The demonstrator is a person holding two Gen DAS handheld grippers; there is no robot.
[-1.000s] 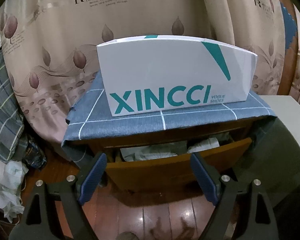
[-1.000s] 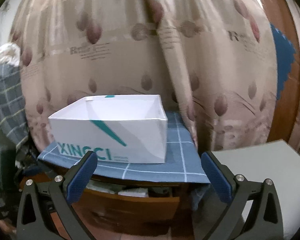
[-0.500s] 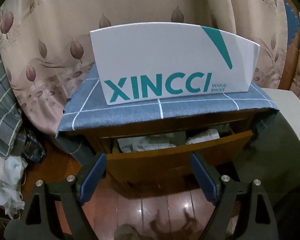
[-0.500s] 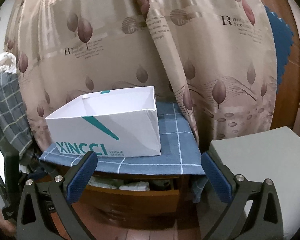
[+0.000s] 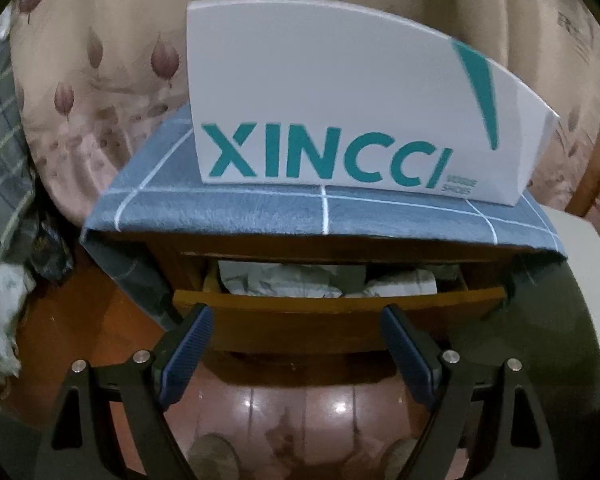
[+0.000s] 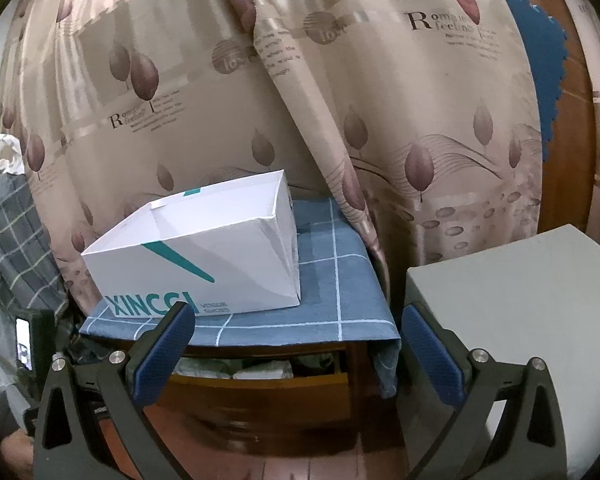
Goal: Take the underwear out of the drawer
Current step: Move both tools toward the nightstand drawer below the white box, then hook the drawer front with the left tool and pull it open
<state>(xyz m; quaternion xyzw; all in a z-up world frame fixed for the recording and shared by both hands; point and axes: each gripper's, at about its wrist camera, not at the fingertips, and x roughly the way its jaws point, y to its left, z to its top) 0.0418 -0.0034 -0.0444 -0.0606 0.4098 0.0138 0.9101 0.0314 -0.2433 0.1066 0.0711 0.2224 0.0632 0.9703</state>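
A: Starting nearest in the left wrist view, the left gripper [image 5: 296,322] has its jaws spread wide with nothing between them; the blue pads [image 5: 186,350] stand well apart, over the glossy reddish floor [image 5: 300,404] at six o'clock.

B: And just past the fingertips?

A: The wooden drawer [image 5: 332,322] is pulled partly out, its front edge running across the picture just above the pads. Inside it, toward twelve o'clock from the gripper, lies pale folded fabric, the underwear [image 5: 284,280], filling the open gap below the cabinet top. No pad touches it.

B: What about the other tool?

A: The right gripper [image 6: 296,342] is also spread wide and empty, its pads [image 6: 164,354] apart. In that view the drawer [image 6: 268,396] sits between the fingers, and the pale underwear [image 6: 260,369] shows in the slot at about six o'clock of the picture.

B: Farther back?

A: A blue cloth [image 5: 260,216] with white grid lines covers the cabinet top and hangs over its edges. On it stands a white box [image 5: 340,120] printed XINCCI in teal; from the right wrist view the box [image 6: 204,264] is open on top and looks empty. At three o'clock a grey-white block [image 6: 520,300] stands beside the cabinet. At nine o'clock hangs grey plaid fabric [image 6: 8,236]. Behind everything falls a beige curtain [image 6: 340,100] with a leaf pattern.
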